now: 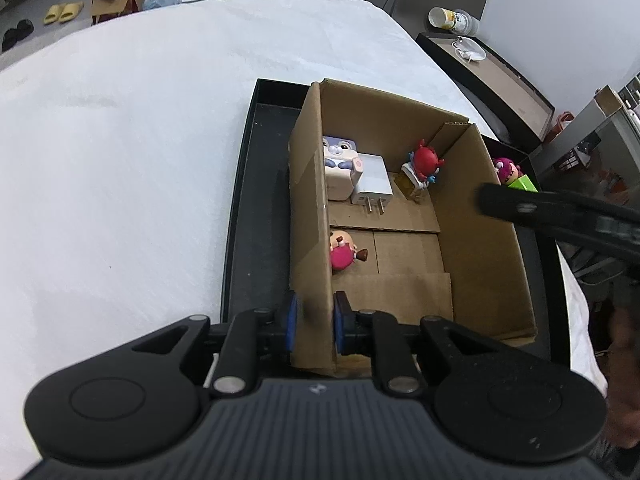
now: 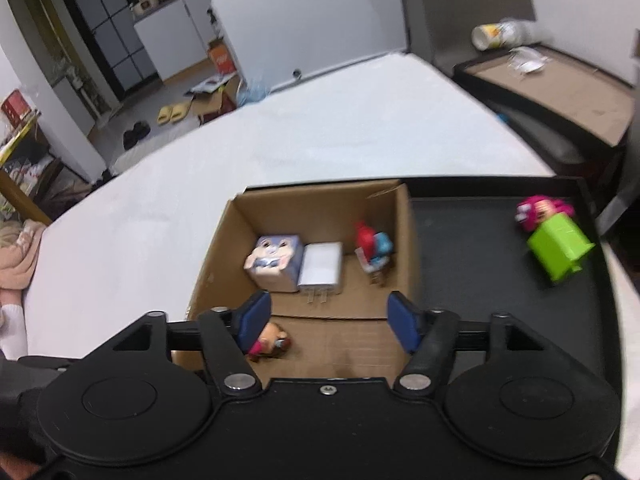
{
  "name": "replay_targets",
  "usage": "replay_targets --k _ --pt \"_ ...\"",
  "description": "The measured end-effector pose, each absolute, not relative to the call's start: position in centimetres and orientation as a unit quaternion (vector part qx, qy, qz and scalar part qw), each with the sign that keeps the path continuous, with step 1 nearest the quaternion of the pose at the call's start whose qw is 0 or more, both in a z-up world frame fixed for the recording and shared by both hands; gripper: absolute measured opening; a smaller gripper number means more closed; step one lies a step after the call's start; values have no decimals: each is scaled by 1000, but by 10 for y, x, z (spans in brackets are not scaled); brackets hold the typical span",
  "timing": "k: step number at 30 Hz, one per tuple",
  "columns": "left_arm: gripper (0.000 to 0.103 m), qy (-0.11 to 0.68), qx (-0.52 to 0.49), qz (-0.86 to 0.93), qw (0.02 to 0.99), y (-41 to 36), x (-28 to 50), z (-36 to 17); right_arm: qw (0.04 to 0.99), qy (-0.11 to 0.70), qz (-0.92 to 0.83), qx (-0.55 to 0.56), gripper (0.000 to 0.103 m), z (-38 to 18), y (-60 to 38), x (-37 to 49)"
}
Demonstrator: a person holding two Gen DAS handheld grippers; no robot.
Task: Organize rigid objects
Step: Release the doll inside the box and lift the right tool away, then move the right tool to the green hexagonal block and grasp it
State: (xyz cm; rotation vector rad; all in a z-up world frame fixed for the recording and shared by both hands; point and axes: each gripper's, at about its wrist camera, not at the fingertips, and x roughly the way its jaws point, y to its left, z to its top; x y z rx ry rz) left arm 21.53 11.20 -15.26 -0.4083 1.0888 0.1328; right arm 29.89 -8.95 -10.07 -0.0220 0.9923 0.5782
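A cardboard box [image 1: 476, 216] stands in a black tray [image 1: 256, 216] on a white table. In the box lie a bunny cube [image 1: 340, 164], a white charger [image 1: 372, 184], a red crab figure [image 1: 424, 164] and a pink doll [image 1: 342, 252]. My left gripper [image 1: 314, 320] is shut on the box's left wall. My right gripper [image 2: 328, 316] is open and empty above the box's near end. The box [image 2: 316, 208] holds the same items in the right wrist view. A pink and green toy [image 2: 554, 240] lies in the tray [image 2: 472, 248] right of the box.
A dark side table [image 2: 560, 88] with a tipped cup [image 2: 490, 34] stands at the right. The white table [image 1: 140, 140] stretches left and far of the tray. The other gripper [image 1: 560, 216] reaches in from the right in the left wrist view.
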Motion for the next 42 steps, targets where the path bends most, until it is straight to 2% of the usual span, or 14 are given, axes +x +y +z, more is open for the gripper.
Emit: replay_targets --k 3,10,24,42 --pt "16 511 -182 65 837 109 215 -151 853 453 259 -14 76 -95 -106 300" --pt "16 507 -184 62 840 107 214 -150 878 426 218 -19 83 -92 -145 300" --pt "16 501 -189 68 842 108 214 -153 901 402 159 -27 82 -119 -191 313" --pt "16 510 -191 80 835 109 227 -161 887 378 171 -204 74 -157 -169 347"
